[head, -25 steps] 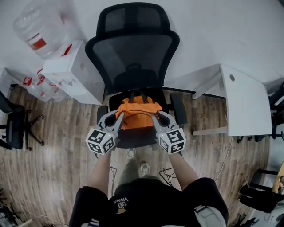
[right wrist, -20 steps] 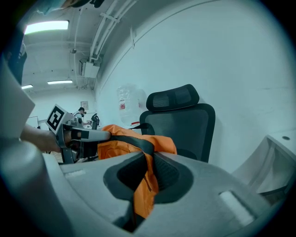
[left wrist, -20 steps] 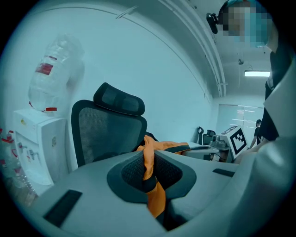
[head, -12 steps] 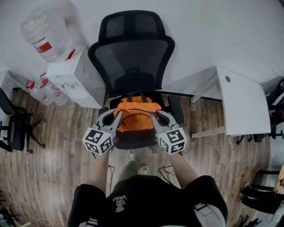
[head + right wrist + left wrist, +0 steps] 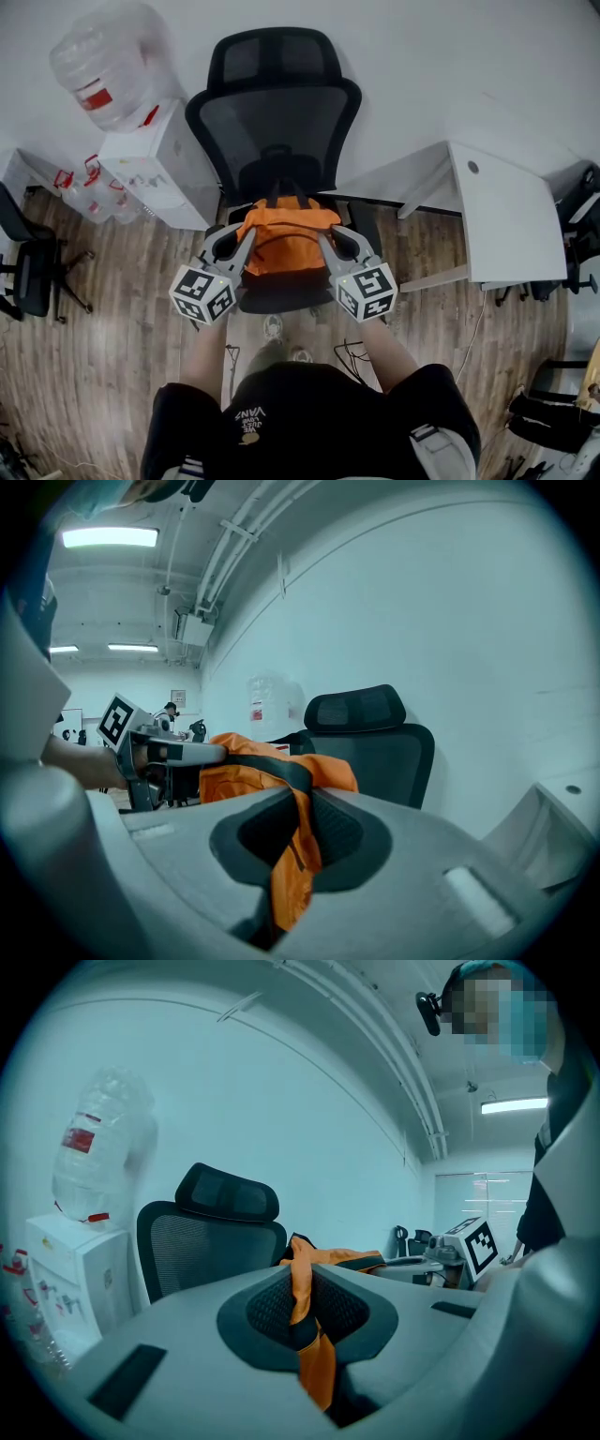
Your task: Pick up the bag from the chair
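Bag [image 5: 284, 246]: orange cloth with black straps and trim, over the seat of the chair [image 5: 281, 122], just in front of its back; I cannot tell whether it rests on the seat or hangs clear
Left gripper [image 5: 305, 1312]: jaws pinched on a fold of orange cloth at the bag's left side
Right gripper [image 5: 291, 841]: jaws clamped on orange cloth beside a black strap, at the bag's right side
Handling: likely soft, light and floppy; it should sag between the two holds; thin cloth may creep out of the pads, so a strap or seam looks the surer hold
Chair: black mesh back and headrest, padded seat
Nearby: white water cooler [image 5: 155, 155], white table [image 5: 502, 216], wood-plank floor [image 5: 112, 319]
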`<state>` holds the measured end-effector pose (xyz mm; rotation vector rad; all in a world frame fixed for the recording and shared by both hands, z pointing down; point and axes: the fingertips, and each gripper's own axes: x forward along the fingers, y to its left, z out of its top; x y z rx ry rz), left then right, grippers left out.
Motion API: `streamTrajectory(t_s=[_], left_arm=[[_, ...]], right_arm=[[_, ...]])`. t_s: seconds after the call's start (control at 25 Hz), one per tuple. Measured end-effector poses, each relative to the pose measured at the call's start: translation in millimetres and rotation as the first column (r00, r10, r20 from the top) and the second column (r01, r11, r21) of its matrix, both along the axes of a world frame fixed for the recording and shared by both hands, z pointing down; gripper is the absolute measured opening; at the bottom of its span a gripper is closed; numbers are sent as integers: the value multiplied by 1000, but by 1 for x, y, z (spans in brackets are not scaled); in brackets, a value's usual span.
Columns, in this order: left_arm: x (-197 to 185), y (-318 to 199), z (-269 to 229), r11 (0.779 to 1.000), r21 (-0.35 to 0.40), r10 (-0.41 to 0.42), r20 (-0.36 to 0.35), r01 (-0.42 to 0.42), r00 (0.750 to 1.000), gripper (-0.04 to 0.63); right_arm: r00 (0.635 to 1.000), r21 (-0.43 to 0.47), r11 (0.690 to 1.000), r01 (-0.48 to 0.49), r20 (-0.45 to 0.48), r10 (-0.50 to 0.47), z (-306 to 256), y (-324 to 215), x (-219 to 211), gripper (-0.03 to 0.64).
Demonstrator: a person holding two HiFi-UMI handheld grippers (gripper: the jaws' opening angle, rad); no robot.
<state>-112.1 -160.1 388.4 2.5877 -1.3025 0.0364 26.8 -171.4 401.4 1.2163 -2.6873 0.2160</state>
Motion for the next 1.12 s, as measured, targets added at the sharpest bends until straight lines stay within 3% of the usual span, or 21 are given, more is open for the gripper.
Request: streamTrajectory(t_s=[1.12], left_arm=[[11, 41, -85, 986, 164, 9, 24, -13, 1000, 43]], right_arm=[[999, 137, 990, 19, 38, -25, -82, 37, 12, 32]])
